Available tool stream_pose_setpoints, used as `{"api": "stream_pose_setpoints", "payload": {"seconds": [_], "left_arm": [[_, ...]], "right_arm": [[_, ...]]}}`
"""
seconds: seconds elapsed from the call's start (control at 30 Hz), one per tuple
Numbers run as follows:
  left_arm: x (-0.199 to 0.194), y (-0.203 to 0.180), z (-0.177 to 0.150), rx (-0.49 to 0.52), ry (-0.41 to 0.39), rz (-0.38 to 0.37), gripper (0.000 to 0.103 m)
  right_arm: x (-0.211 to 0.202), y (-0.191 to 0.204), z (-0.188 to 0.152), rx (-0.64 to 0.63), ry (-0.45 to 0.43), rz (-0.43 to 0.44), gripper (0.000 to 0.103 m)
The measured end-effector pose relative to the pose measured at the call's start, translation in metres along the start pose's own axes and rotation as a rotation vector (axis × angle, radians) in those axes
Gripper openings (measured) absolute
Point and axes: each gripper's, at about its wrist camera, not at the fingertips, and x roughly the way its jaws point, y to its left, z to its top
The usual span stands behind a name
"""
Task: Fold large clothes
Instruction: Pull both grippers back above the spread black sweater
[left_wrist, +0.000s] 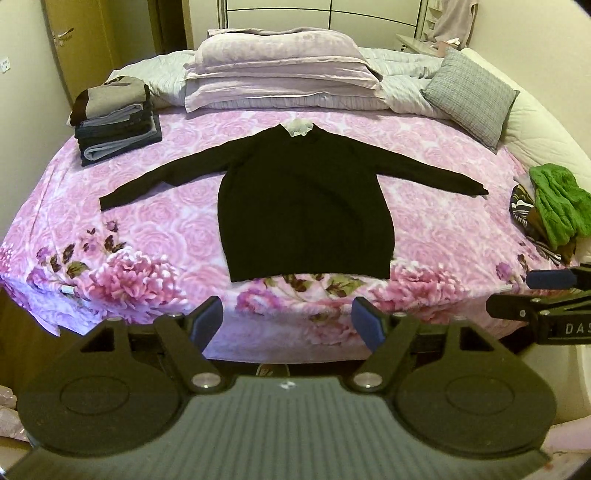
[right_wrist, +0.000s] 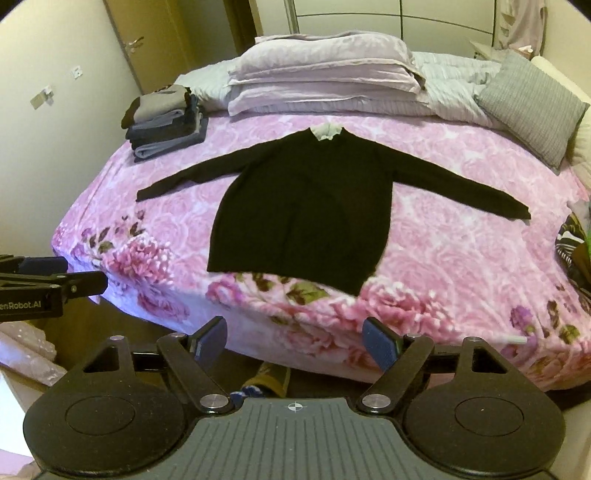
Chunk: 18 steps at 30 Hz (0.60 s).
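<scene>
With the black sweater (left_wrist: 304, 206) spread flat on the bed (left_wrist: 424, 236), left gripper (left_wrist: 288, 321) and right gripper (right_wrist: 295, 341) gape empty; pinch one cuff cleanly, folding that sleeve across the body.

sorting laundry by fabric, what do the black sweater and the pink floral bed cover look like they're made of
Black sweater: seemingly a soft knit, matte and light-absorbing, lying limp and flat; weave too dark to confirm.
Pink floral bed cover: probably plush fleece, with a fuzzy, soft-edged rose print and a faint sheen.
</scene>
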Motion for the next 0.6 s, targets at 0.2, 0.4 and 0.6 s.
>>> {"api": "stream_pose_setpoints", "payload": {"seconds": [0.2, 0.4, 0.6], "left_arm": [[-0.002, -0.004, -0.002, -0.001, 0.001, 0.002, 0.074], [-0.005, -0.008, -0.001, 0.005, -0.004, -0.003, 0.074], [-0.004, -0.012, 0.003, 0.015, -0.007, -0.011, 0.074]], "right_arm": [[-0.002, 0.000, -0.003, -0.004, 0.006, 0.001, 0.077], [-0.005, -0.004, -0.004, -0.007, 0.005, -0.002, 0.077], [-0.009, -0.008, -0.002, -0.011, -0.006, -0.008, 0.077]]}}
